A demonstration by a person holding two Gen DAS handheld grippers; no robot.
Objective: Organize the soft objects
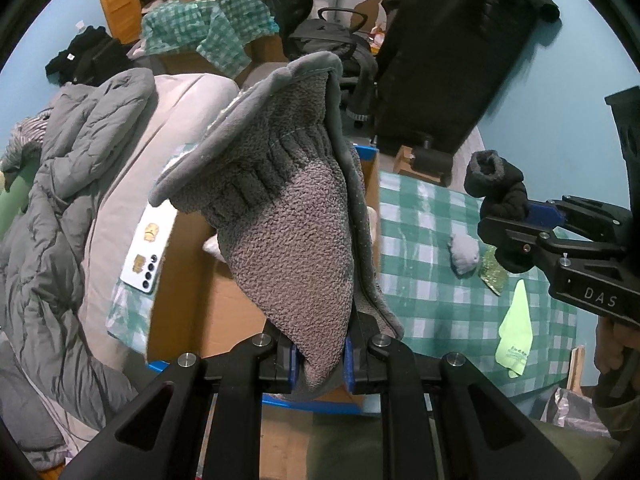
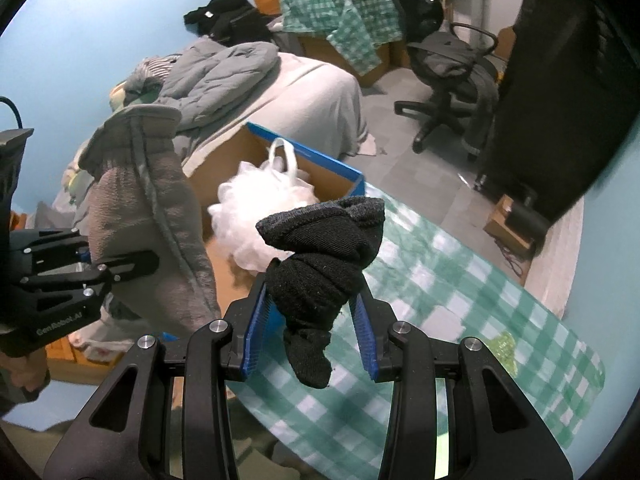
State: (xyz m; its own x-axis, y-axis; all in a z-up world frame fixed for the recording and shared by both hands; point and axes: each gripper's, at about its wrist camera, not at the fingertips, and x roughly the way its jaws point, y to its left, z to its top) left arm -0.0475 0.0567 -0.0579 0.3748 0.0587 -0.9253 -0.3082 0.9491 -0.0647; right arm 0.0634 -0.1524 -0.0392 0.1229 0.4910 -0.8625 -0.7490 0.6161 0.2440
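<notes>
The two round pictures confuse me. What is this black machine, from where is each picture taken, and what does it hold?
No robot: a person holds two hand grippers, each carrying a fisheye camera looking along its fingers. The left gripper pinches a grey fleece mitten; the right gripper pinches a knotted black sock. Each camera also sees the other gripper. On the green checkered cloth lie a small grey bundle and a yellow-green cloth. A cardboard box holds a white mesh puff.
</notes>
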